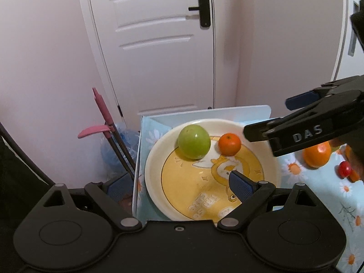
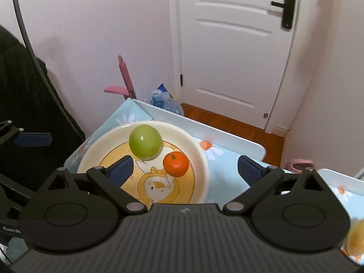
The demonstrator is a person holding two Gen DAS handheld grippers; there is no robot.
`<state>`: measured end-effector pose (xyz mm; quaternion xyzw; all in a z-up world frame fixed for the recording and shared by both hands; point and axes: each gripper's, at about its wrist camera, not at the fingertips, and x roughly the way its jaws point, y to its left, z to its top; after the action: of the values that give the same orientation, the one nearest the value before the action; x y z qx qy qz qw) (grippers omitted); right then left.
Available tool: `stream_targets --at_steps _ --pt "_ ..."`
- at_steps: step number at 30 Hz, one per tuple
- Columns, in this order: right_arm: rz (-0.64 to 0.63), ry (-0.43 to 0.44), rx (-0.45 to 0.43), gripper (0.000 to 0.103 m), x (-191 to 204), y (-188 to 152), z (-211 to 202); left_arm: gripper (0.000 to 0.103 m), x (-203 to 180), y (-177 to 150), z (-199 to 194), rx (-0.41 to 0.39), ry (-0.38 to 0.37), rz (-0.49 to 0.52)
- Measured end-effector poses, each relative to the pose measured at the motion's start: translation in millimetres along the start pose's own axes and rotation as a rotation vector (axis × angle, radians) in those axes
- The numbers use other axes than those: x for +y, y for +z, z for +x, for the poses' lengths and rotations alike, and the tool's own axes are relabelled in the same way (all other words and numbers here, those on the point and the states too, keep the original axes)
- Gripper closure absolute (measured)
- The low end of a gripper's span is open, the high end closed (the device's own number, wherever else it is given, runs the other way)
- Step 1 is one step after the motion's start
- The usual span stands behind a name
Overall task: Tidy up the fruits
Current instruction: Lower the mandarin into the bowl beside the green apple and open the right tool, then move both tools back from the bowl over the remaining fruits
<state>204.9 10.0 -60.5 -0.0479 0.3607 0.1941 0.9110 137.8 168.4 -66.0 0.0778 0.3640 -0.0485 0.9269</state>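
Fruit is split between two places, so take the cream plate [image 2: 200,157] with the yellow duck print as your landmark. On its far half sit a green apple [image 2: 145,142] and a small mandarin [image 2: 175,164], close together, though whether they touch cannot be told. Off the plate, on the flowered cloth of the bench [image 1: 293,166] to its right in the left wrist view, lie a larger orange [image 1: 317,155] and a small red fruit [image 1: 345,168], both partly hidden behind your right claw. That right claw [image 2: 185,167] hangs over the near half of the plate with its jaws spread wide and nothing between them; its pads stand either side of the mandarin without pressing on it, so the mandarin rests free on the plate. Your left claw [image 1: 182,182] is also spread apart and empty, one blue pad [image 1: 240,185] over the plate's middle, the other beyond the plate's left rim. To my eye the next fruit to move is the larger orange, and what matters is that it lies right of the plate, on the right claw's side and well away from the left one. It is round, so no long axis dictates your approach. Swing the right claw away from the plate toward it.
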Motion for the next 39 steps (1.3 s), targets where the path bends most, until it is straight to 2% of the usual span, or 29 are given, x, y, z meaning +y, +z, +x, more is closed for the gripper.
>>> stream_targets --at_steps 11,23,31,39 --pt "0.059 -0.045 -0.039 0.0 -36.2 -27.0 -83.3 0.008 -34.0 3.2 -56.2 -0.072 0.084 -0.032" --pt "0.06 -0.08 -0.068 0.0 -113.7 -76.1 -169.0 0.008 -115.0 -4.6 -110.2 -0.102 0.144 -0.088" --pt "0.063 -0.11 -0.055 0.0 -168.9 -108.2 -191.4 0.008 -174.3 -11.6 -123.0 -0.099 0.144 -0.09" --pt "0.06 -0.127 -0.036 0.0 -222.2 -127.0 -189.0 0.008 -224.4 -14.9 -107.5 -0.074 0.122 -0.1"
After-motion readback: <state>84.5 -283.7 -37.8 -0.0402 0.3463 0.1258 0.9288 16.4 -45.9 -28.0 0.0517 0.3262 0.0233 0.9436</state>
